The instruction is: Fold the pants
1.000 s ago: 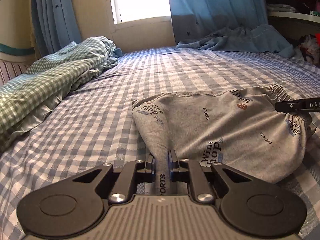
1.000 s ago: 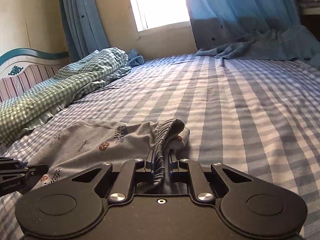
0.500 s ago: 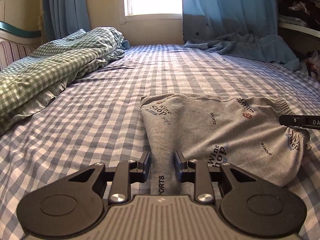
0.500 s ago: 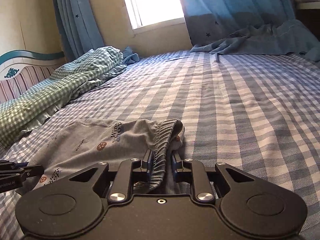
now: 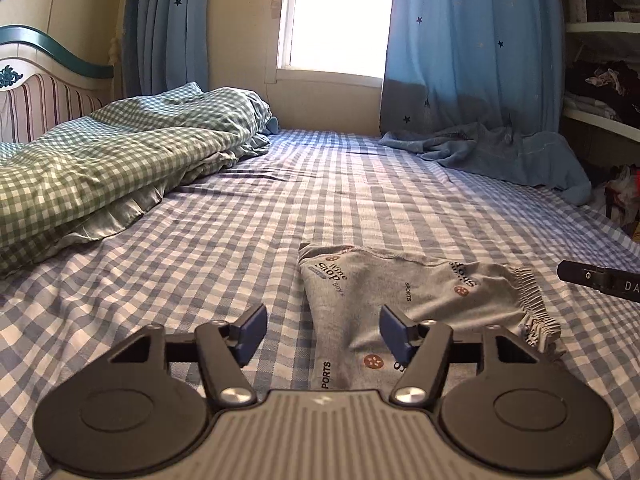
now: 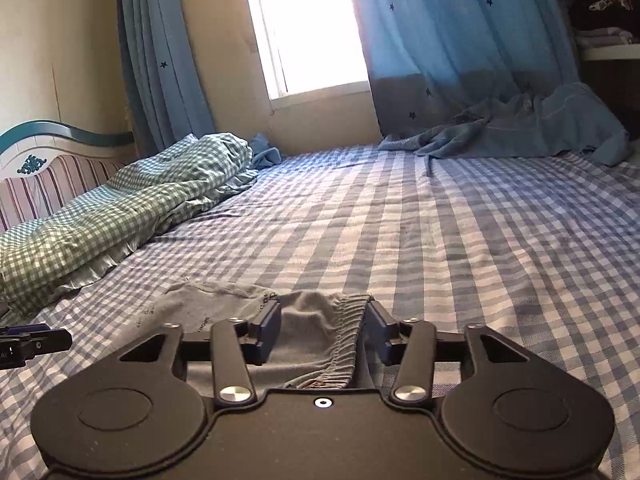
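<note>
The right tool point(image 6: 322, 330) is seen from behind, with its jaws opening above the grey pants point(image 6: 308, 332). The elastic waistband point(image 6: 348, 344) lies between the blue pads point(image 6: 269, 330) without being pressed by them. The pants are spread on the blue checked bed sheet point(image 6: 460, 248). The tip of the left tool point(image 6: 34, 344) is seen at the left edge, just beside the pants. A green checked blanket point(image 6: 132, 208) is bunched by the striped headboard point(image 6: 48, 176). Blue star curtains point(image 6: 452, 48) frame a bright window point(image 6: 308, 24), and the right one trails onto the sheet.
</note>
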`<state>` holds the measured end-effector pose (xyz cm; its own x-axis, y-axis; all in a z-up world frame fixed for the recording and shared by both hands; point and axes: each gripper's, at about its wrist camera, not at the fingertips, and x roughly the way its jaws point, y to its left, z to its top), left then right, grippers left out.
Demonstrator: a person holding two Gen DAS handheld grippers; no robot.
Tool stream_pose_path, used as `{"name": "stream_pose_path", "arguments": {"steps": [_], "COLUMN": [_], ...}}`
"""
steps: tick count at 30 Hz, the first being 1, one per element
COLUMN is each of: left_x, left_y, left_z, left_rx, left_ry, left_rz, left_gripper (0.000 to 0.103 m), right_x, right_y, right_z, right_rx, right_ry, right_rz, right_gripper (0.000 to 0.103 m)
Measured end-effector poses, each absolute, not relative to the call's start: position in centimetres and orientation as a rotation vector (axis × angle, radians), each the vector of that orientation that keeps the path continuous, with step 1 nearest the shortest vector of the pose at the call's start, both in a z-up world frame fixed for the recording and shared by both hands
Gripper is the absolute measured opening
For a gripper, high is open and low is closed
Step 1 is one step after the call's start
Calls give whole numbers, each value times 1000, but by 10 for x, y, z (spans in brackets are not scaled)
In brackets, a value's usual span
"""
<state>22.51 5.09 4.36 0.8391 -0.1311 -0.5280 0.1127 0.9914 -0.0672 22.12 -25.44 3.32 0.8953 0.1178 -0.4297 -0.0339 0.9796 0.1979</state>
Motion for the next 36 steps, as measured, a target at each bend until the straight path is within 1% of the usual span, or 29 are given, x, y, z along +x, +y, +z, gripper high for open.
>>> {"name": "stream_pose_path", "arguments": {"steps": [1,2,4,5,7,9,15,25,31,36], "left_x": [219,212,198,192,179,168,128,66,47,44], "left_y": [51,51,53,53,52,51,43,27,30,37], "left_z": [48,52,59,63,69,72,67,26,2,-6], "left_rx": [-40,-51,-73,-82,-92,-91,-93,27,41,1], "left_ry": [548,533,498,485,463,455,437,449,474,508], "left_rz": [-125,-121,-114,-110,-101,-104,-89,-25,-28,-27], "left_gripper": [84,92,100,103,103,103,103,103,103,103], "right_x": [213,204,186,175,156,135,82,15,-2,-5], "right_y": [-252,-249,-244,-242,-238,-234,-224,-204,-190,-187], "right_z": [38,41,49,54,61,68,71,35,13,7], "right_rx": [182,178,169,163,155,138,101,63,26,26], "right_ry": [438,422,387,363,323,279,225,246,281,295], "right_rz": [84,89,92,93,97,95,61,-2,-12,-20], "right_gripper": [67,69,80,84,97,102,102,102,102,102]}}
